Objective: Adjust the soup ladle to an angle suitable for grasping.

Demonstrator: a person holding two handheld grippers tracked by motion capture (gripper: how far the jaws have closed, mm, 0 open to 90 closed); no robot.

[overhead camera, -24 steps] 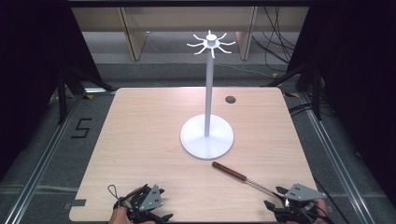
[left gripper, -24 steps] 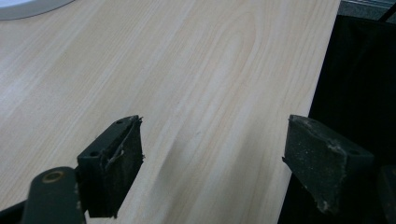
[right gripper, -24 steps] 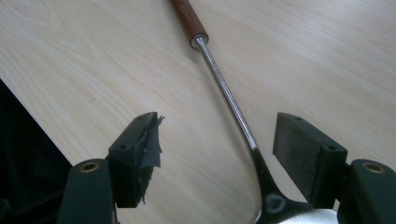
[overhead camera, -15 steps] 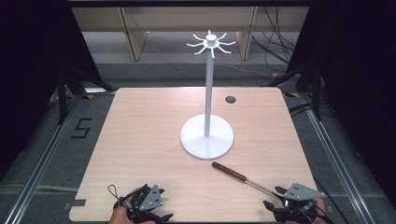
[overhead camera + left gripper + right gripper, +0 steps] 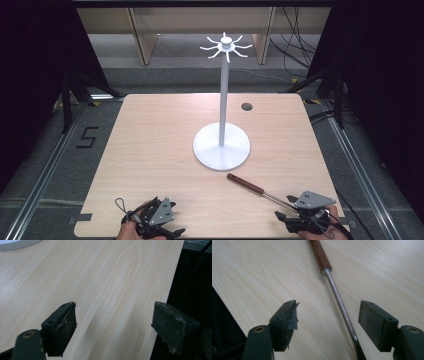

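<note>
Tool w/ brown wooden handle (image 5: 245,183) & thin metal shaft lies flat on surface (image 5: 150,150), near front-right corner; handle end points toward white stand (image 5: 221,146), close to its round base but apart from it; shaft runs diagonally down-right to right tongs (image 5: 284,216); in right gripper view the handle (image 5: 320,253) is at top, shaft (image 5: 339,302) passes btwn the two black jaws, nearer the right-hand one, w/ clear gaps both sides; right tongs (image 5: 327,322) spread, pads not pressing on shaft, nothing pinched; tool's far end goes under the tongs, can't tell its shape. Left tongs (image 5: 172,217) sit at front-left edge of surface, well apart from tool; left gripper view has left tongs (image 5: 113,325) spread wide over bare wood, nothing btwn them, surface edge running under the right-hand jaw, bit of stand base (image 5: 17,243) at top-left corner. Stand is upright, approx centre of surface, tall thin pole w/ ring of short hooks (image 5: 226,46) on top, hooks bare. Small dark round hole (image 5: 246,106) in surface back-right of stand.
</note>
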